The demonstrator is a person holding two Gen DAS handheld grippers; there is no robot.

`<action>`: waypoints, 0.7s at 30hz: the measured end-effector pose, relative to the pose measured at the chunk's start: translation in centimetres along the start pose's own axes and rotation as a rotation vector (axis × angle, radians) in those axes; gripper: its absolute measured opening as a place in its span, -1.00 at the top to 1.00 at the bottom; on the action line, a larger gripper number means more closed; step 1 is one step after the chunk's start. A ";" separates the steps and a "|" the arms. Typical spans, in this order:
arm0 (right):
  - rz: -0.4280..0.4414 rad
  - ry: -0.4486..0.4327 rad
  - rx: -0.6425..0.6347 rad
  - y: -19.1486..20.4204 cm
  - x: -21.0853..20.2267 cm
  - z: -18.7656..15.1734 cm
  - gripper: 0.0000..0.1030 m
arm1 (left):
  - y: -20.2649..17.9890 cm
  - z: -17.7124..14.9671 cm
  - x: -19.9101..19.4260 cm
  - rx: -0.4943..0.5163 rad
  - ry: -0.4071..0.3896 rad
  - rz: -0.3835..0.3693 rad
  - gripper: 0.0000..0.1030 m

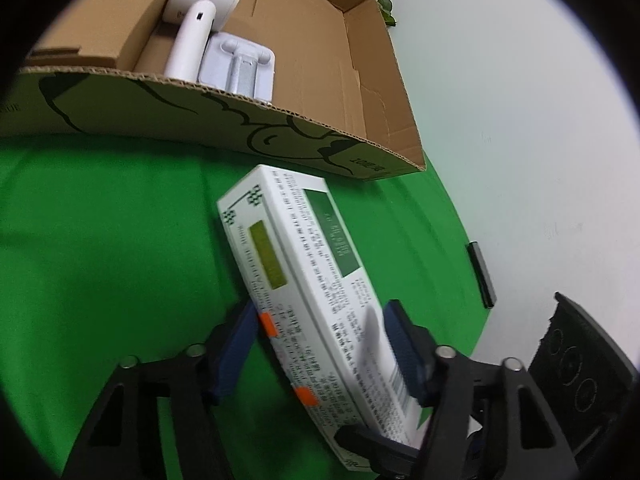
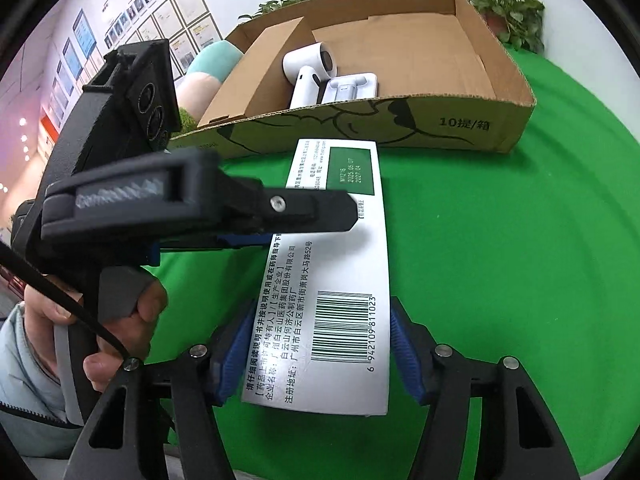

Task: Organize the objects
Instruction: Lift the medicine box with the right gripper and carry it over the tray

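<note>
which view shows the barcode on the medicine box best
The right wrist view: the barcode faces the camera, sharp, digits readable, on the medicine box. The left wrist view shows only a blurred sliver of it, edge-on beside the left gripper.

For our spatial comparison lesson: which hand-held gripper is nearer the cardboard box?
Left. The left hand-held gripper clamps the medicine carton mid-length, nearer the cardboard box; the right hand-held gripper holds its barcode end.

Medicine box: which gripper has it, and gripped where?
Both. The right gripper clamps the medicine box across its long sides at the barcode end; the left gripper clamps it further along.
</note>
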State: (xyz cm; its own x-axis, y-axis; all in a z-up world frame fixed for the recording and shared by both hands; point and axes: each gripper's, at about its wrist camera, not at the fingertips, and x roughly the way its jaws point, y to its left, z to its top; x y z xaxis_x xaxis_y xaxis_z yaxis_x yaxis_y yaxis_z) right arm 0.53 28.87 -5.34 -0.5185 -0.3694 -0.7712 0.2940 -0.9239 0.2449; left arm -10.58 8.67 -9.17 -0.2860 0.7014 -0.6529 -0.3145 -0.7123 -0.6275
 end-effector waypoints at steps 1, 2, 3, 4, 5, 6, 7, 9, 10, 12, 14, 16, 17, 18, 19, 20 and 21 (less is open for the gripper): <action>-0.007 -0.006 -0.006 0.2 -0.1 -0.1 -0.17 | 0.0 0.0 -0.1 0.005 -0.005 0.003 -0.05; -0.011 -0.011 -0.013 0.4 -0.2 -0.1 -0.16 | -0.1 0.0 -0.3 0.000 -0.012 -0.004 -0.02; -0.018 -0.018 -0.019 0.7 -0.3 -0.2 -0.16 | -0.1 0.1 -0.5 -0.002 -0.019 -0.010 0.00; -0.027 -0.028 -0.026 1.1 -0.5 -0.4 -0.16 | -0.3 0.1 -0.7 0.000 -0.026 -0.019 0.03; -0.037 -0.040 -0.034 1.3 -0.9 -0.5 -0.15 | -0.5 0.2 -1.1 0.005 -0.043 -0.018 0.04; -0.043 -0.061 -0.040 1.6 -1.3 -0.4 -0.15 | -0.8 0.3 -1.4 0.010 -0.059 -0.020 0.05; -0.050 -0.079 -0.049 1.9 -1.5 0.0 -0.15 | -1.1 0.5 -1.9 0.015 -0.077 -0.027 0.06; -0.067 -0.132 -0.078 2.6 -2.5 0.6 -0.15 | -1.9 1.1 -3.1 0.036 -0.119 -0.034 0.08; -0.078 -0.165 -0.093 3.0 -3.1 1.1 -0.15 | -2.4 1.5 -3.7 0.050 -0.138 -0.039 0.09; -0.100 -0.224 -0.121 3.7 -4.1 2.0 -0.14 | -3.6 2.5 -5.1 0.080 -0.182 -0.044 0.10; -0.114 -0.280 -0.134 4.3 -5.2 3.2 -0.14 | -5.3 3.9 -6.6 0.130 -0.222 -0.034 0.11; -0.124 -0.330 -0.138 4.6 -6.1 4.7 -0.14 | -7.2 5.3 -8.0 0.188 -0.259 -0.017 0.12; -0.125 -0.355 -0.138 4.7 -6.7 5.5 -0.14 | -7.5 5.8 -8.8 0.209 -0.273 -0.011 0.12; -0.122 -0.379 -0.135 4.7 -7.2 6.2 -0.14 | -7.9 6.4 -9.4 0.230 -0.286 -0.004 0.12; -0.118 -0.394 -0.132 4.7 -7.6 6.8 -0.14 | -8.6 7.1 -10.0 0.253 -0.298 0.002 0.13; -0.114 -0.412 -0.127 4.6 -8.2 7.3 -0.14 | -8.8 7.8 -10.8 0.269 -0.309 0.006 0.13; -0.115 -0.427 -0.123 4.5 -8.6 8.0 -0.14 | -9.5 7.9 -11.0 0.285 -0.317 0.009 0.13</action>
State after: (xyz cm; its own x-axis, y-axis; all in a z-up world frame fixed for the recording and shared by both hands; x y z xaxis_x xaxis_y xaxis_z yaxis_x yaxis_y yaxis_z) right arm -0.08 27.07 7.05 -0.8302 -0.2967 -0.4719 0.2947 -0.9522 0.0803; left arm -11.60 7.89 7.33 -0.5401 0.7002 -0.4669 -0.5358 -0.7139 -0.4508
